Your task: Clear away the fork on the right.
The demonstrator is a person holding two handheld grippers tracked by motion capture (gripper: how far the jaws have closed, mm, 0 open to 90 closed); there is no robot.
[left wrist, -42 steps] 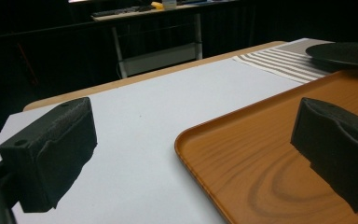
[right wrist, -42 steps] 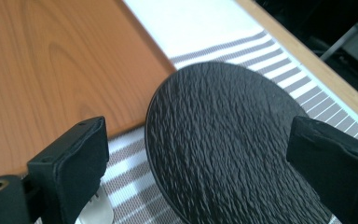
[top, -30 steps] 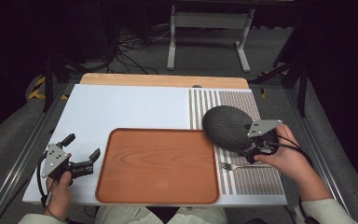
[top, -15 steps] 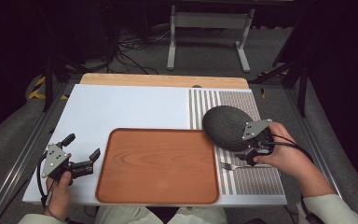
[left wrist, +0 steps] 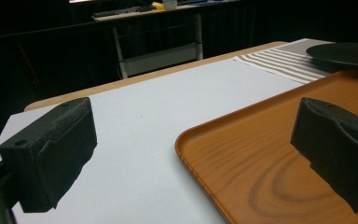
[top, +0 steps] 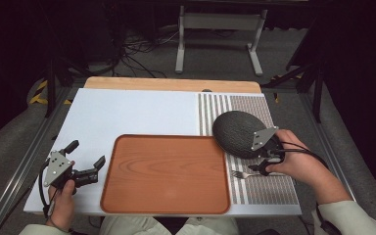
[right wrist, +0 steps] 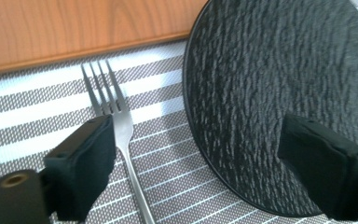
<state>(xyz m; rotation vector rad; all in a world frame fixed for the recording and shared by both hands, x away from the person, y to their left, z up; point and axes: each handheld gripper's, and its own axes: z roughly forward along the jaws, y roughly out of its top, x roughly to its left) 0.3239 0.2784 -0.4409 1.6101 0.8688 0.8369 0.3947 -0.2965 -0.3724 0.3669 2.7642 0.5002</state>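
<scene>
Right gripper low over striped placemat, jaws wide and just been closing a little; fork between them, lying flat on mat, just beside left pad, not yet pinched. Other jaw above rim of black plate. Fork tines pointing toward wooden tray, near its edge. Left gripper parked at tray's left side, jaws wide, holding nothing.

A lab or studio recording space: a worktable on a metal frame, dark curtained surroundings, loose cables on grey carpet, an equipment stand behind
</scene>
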